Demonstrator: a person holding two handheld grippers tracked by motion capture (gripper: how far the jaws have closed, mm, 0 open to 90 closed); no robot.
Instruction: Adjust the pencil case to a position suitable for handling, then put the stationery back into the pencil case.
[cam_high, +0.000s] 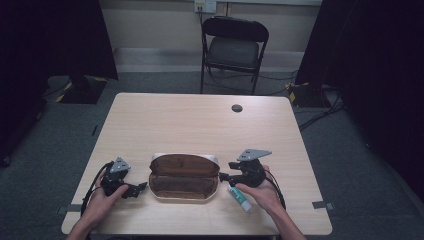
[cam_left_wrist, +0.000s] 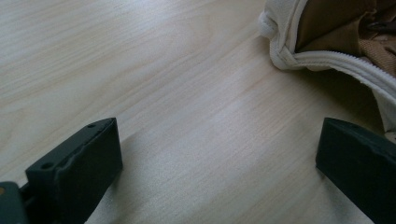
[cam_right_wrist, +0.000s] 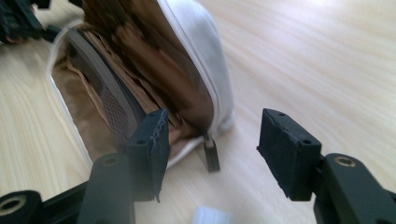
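Observation:
A soft pouch, white outside and brown inside, lies unzipped and spread open near the table's front edge. My left gripper rests on the table just left of it, jaws wide apart with bare wood between them; the pouch's white zipped rim lies ahead to the right. My right gripper points at the pouch's right end. Its jaws stand apart around the corner of the pouch, with the metal zipper pull between them and untouched. A white tube with a green cap lies under the right hand.
The light wooden table has a dark round cable hole at the back. A black folding chair stands beyond the far edge. Dark curtains hang on both sides.

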